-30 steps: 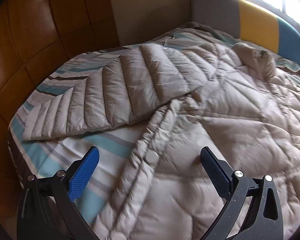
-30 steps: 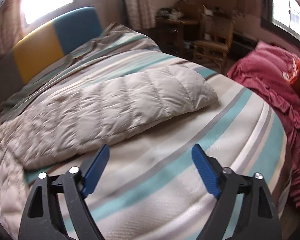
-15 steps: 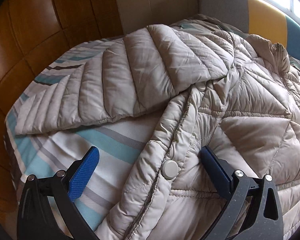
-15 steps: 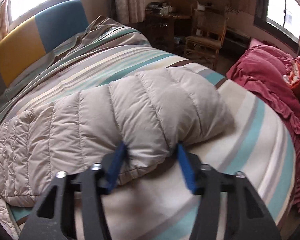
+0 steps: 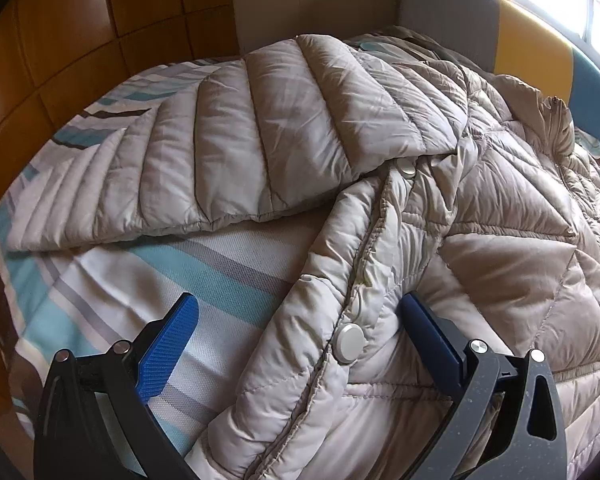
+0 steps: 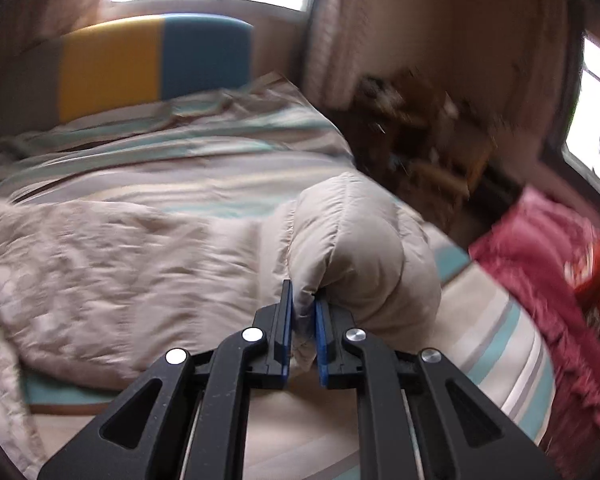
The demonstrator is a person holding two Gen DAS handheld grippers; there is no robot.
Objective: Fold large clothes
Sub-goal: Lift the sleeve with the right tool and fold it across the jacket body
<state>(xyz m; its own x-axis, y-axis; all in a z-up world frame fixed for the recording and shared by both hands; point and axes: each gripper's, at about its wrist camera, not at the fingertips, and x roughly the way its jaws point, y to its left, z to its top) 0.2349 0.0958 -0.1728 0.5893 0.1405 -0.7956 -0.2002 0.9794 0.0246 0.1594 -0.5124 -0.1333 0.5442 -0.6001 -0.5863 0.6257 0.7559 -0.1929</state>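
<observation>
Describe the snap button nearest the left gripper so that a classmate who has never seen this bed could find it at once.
Start at the striped bed sheet, then find the beige puffer jacket spread over it. Follow the jacket's front edge down toward the open left gripper: the snap button sits between its blue fingers. It is the larger-looking, round, pale disc; the other snap lies higher, tucked by the sleeve.

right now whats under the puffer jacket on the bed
Under the beige puffer jacket lies the striped bedsheet, bare between its left sleeve and front edge. Whatever lies beneath the jacket's body is covered.
</observation>
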